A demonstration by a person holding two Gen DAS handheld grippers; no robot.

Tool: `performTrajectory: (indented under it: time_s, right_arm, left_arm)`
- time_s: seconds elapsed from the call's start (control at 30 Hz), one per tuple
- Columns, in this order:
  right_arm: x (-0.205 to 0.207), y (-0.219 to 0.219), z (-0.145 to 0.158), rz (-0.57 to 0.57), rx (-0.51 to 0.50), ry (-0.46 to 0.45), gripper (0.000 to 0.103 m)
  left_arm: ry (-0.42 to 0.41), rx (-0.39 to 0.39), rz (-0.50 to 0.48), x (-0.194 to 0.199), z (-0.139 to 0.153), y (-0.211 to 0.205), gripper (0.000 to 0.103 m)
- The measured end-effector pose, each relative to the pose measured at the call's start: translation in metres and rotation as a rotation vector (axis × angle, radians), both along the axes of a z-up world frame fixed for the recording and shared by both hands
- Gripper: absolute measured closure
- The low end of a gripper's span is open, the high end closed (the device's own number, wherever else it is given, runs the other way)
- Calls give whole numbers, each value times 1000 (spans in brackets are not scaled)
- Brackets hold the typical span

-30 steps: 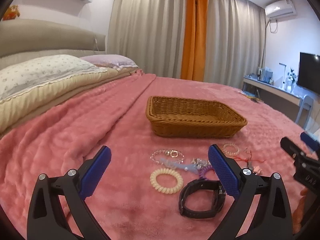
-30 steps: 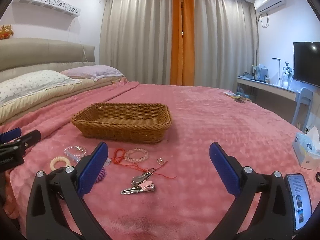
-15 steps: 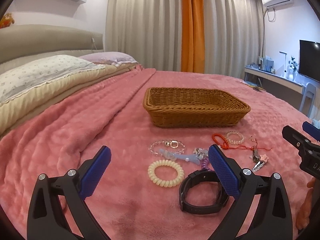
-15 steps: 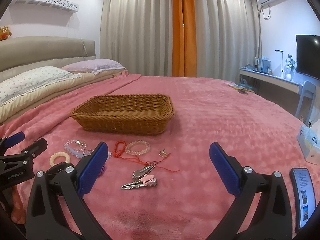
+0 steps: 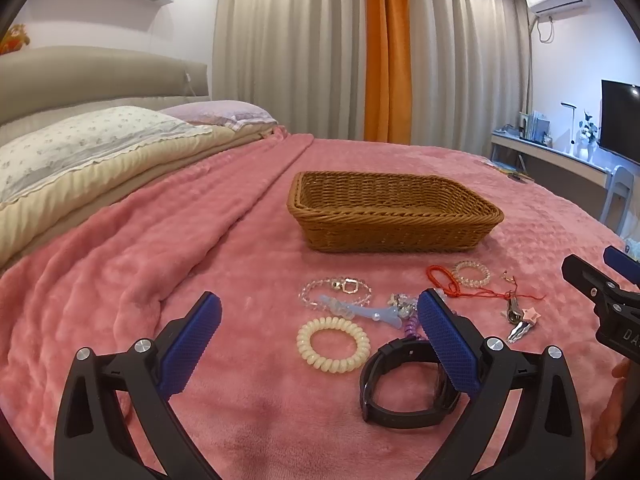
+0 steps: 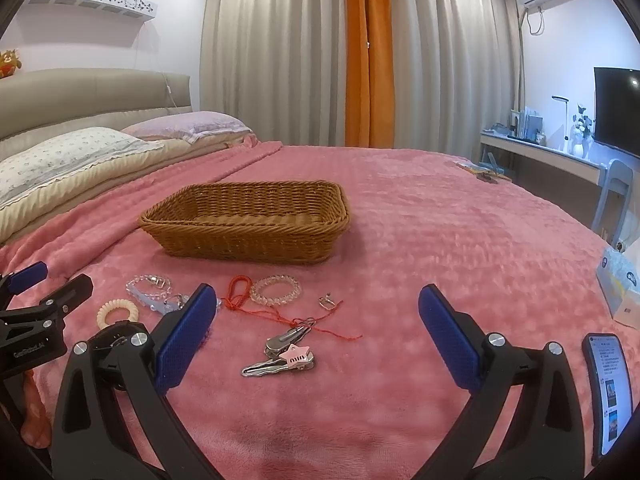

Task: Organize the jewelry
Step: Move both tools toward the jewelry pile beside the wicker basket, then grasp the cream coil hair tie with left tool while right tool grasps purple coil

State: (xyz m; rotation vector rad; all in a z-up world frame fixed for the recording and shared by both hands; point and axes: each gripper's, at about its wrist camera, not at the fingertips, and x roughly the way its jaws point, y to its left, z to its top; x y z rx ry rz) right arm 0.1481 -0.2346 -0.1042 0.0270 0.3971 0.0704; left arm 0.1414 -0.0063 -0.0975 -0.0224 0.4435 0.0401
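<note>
A wicker basket [image 5: 394, 216] [image 6: 248, 224] sits empty on the pink bedspread. In front of it lie a cream coil hair tie [image 5: 333, 345] [image 6: 117, 312], a clear bead bracelet with a charm [image 5: 335, 291] [image 6: 148, 285], a blue hair clip [image 5: 360, 312], a black watch [image 5: 404, 384], a second clear bracelet [image 5: 471, 273] [image 6: 276, 290], a red cord [image 6: 280, 312] and silver hair clips with a pink star [image 6: 286, 356] [image 5: 520, 320]. My left gripper [image 5: 320, 336] is open above the hair tie. My right gripper [image 6: 316, 332] is open over the silver clips.
Pillows [image 5: 92, 144] and a padded headboard lie to the left. A phone [image 6: 610, 392] and a tissue pack [image 6: 620, 284] rest at the bed's right edge. A desk [image 6: 540, 152], a chair and a TV stand beyond. Curtains close the back.
Both grippers have tilted and shifted slightly, so the basket and jewelry sit a little higher in both views. Nothing on the bed has moved, and both grippers stay open.
</note>
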Motion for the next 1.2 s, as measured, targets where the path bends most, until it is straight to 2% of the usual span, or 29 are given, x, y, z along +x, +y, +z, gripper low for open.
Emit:
performTrajectory:
  time_s: [0.97,1.07,1.2]
  right_arm:
    - [1,5,-3,-17,-31,9,6]
    - [4,5,-3,-19,-32,23,6]
    - [12,1,-5,-21,-20,70,6]
  left_arm:
    - [5,-2,-1,1,-1,1,8]
    - [30,-50,-22,4,0,9,8]
    - [141,-200,-111,15,4,39,8]
